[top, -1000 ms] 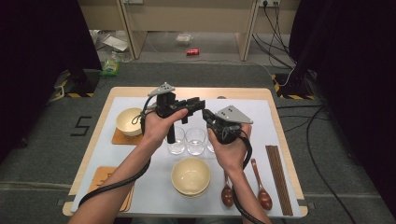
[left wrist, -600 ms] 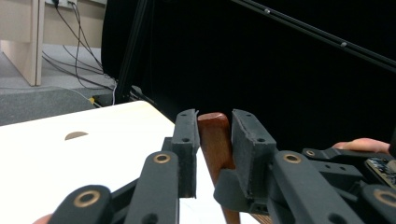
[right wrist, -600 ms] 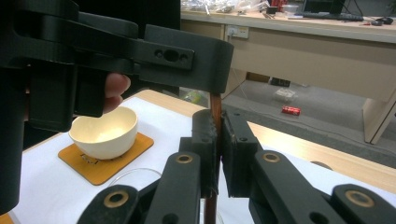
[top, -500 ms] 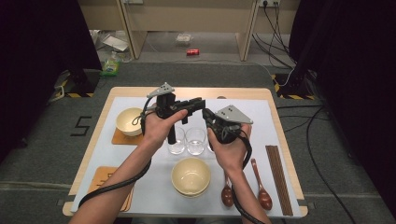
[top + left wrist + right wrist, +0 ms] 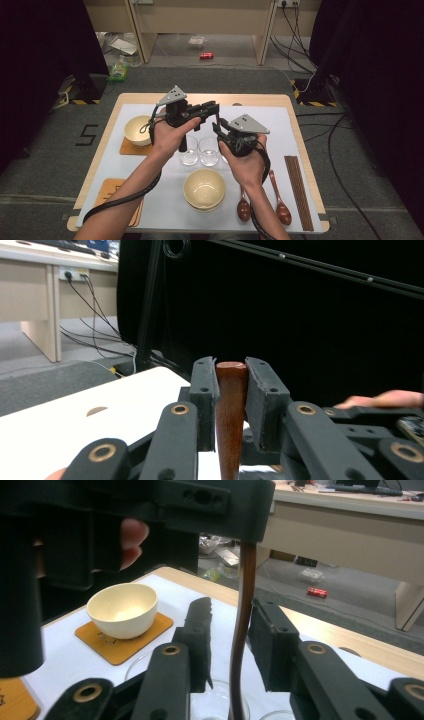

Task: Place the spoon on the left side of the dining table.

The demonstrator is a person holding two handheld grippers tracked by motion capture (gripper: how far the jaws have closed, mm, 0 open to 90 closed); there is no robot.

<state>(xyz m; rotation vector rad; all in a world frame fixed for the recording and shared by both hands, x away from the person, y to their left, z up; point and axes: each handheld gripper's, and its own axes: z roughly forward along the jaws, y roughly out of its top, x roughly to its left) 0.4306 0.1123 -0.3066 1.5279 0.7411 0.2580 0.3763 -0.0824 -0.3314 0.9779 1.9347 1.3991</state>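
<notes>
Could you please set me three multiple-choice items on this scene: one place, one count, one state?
1. Where is the bowl on its coaster? A far left B near right C centre
2. How many spoons lie on the table? A one B two C four
3. The left hand-held gripper is: A shut on a spoon handle B open, empty C shut on a glass
Answers: A, it stands at the table's far left; B, two lie beside the chopsticks; A, its jaws, just closed, press the brown handle.
</notes>
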